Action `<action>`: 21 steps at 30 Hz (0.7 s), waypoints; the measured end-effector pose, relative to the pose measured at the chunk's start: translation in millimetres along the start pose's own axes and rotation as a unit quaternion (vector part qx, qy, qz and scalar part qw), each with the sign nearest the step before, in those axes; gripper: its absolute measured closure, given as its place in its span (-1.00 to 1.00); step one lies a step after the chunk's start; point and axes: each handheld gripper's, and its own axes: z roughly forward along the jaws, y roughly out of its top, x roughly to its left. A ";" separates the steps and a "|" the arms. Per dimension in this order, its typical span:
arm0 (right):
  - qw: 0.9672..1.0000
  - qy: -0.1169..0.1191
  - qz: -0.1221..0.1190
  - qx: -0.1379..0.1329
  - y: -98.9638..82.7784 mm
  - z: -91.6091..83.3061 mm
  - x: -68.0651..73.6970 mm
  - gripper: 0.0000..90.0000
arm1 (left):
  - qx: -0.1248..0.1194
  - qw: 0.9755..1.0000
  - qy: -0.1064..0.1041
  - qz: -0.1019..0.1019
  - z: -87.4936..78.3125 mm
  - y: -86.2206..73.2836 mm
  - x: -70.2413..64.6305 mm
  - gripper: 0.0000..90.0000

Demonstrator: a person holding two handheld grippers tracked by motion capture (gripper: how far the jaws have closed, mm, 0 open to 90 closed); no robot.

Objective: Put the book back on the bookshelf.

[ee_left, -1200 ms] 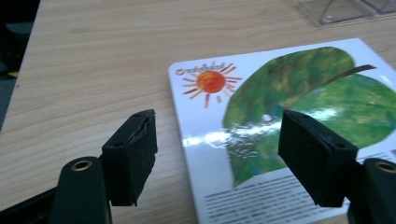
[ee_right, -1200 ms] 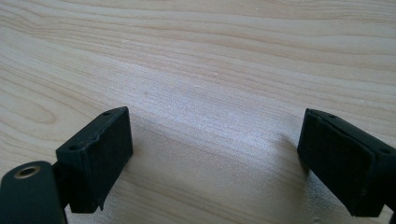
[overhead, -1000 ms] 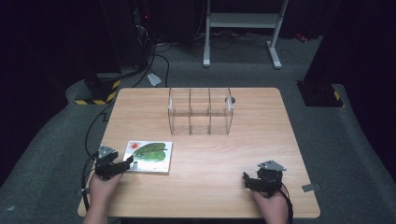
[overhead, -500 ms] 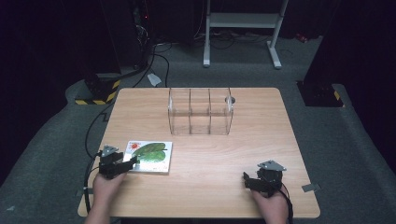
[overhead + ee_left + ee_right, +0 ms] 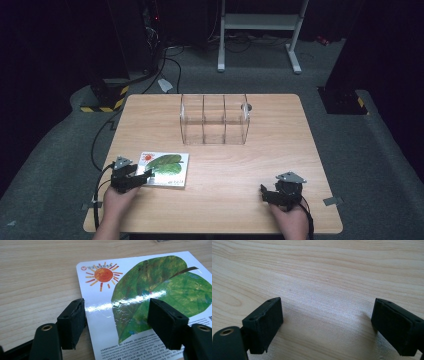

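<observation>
While the left gripper (image 5: 113, 315) stands spread astride the book (image 5: 155, 302) edge, it should slide deeper before pinching

A wooden table (image 5: 280, 165) stands on grey carpet (image 5: 380, 150) in a dark room.

The left hand-held gripper (image 5: 142, 177) is held low at the near left, its jaws pointing to the right in the high view, standing apart after closing slightly, not pressing on anything. The right hand-held gripper (image 5: 265, 194) sits low at the near right, its jaws wide apart with nothing between them. Both forearms enter from the near edge.
</observation>
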 end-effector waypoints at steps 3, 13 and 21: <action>1.000 0.000 0.000 0.000 0.0 0.0 0.0 -0.78 | 0.003 1.000 -0.010 0.007 0.3 0.1 -4.8 -0.28; 1.000 0.000 0.000 0.000 0.0 0.0 0.0 -0.78 | 0.013 0.998 -0.053 0.035 5.5 1.1 -34.9 -0.25; 1.000 0.000 0.000 0.000 0.0 0.0 0.0 -0.78 | 0.019 0.994 -0.080 0.072 9.6 2.0 -64.1 -0.23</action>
